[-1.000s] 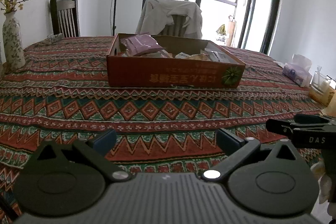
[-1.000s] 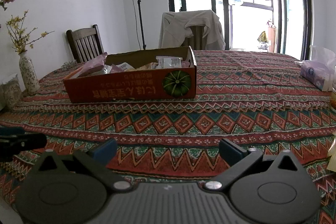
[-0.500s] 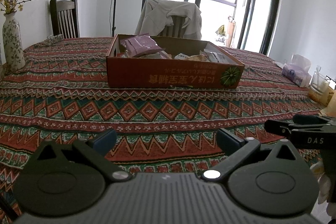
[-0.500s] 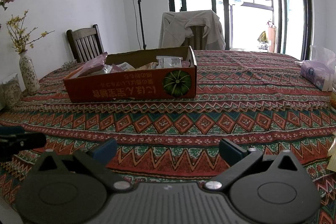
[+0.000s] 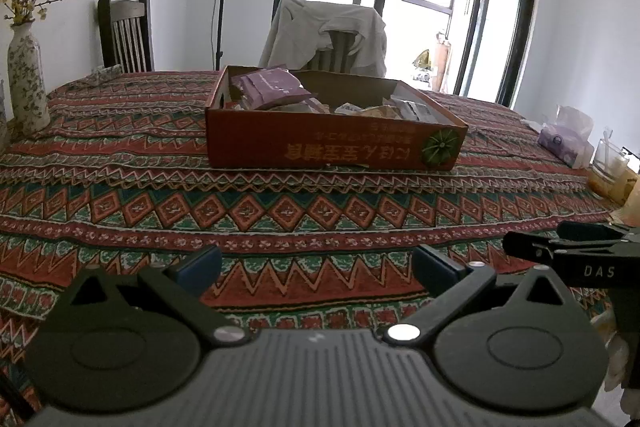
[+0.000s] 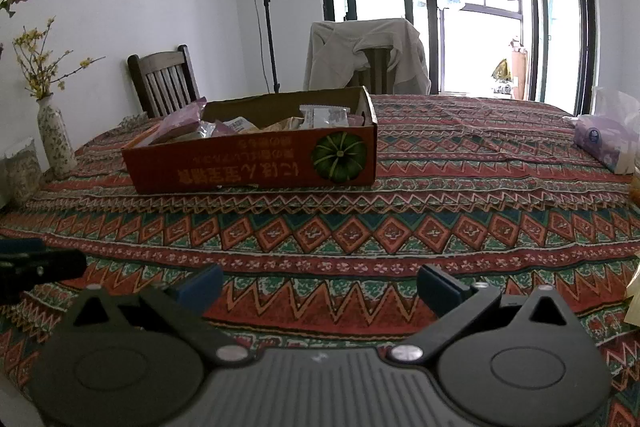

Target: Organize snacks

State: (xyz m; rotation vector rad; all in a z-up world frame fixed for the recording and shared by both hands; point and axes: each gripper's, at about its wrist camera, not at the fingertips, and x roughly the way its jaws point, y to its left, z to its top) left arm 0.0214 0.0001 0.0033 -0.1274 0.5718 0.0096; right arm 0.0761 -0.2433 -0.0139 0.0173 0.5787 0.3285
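A shallow red cardboard box (image 5: 332, 147) with a green pumpkin print stands in the middle of the patterned tablecloth; it also shows in the right wrist view (image 6: 256, 167). Several snack packets lie in it, among them a purple one (image 5: 272, 89) at its left end and a white one (image 6: 324, 117) near its right end. My left gripper (image 5: 316, 263) is open and empty, low over the near part of the table, well short of the box. My right gripper (image 6: 320, 281) is open and empty, level with it to its right. Its side shows in the left wrist view (image 5: 568, 251).
A flowered vase (image 5: 26, 79) stands at the far left of the table. A purple tissue pack (image 5: 564, 141) and a glass (image 5: 610, 163) stand at the right edge. Two chairs (image 5: 126, 35) stand behind the table, one draped with a cloth (image 5: 328, 31).
The left wrist view has shifted slightly, so the box sits a little lower and nearer. The right gripper has hardly moved. Both jaws stay open.
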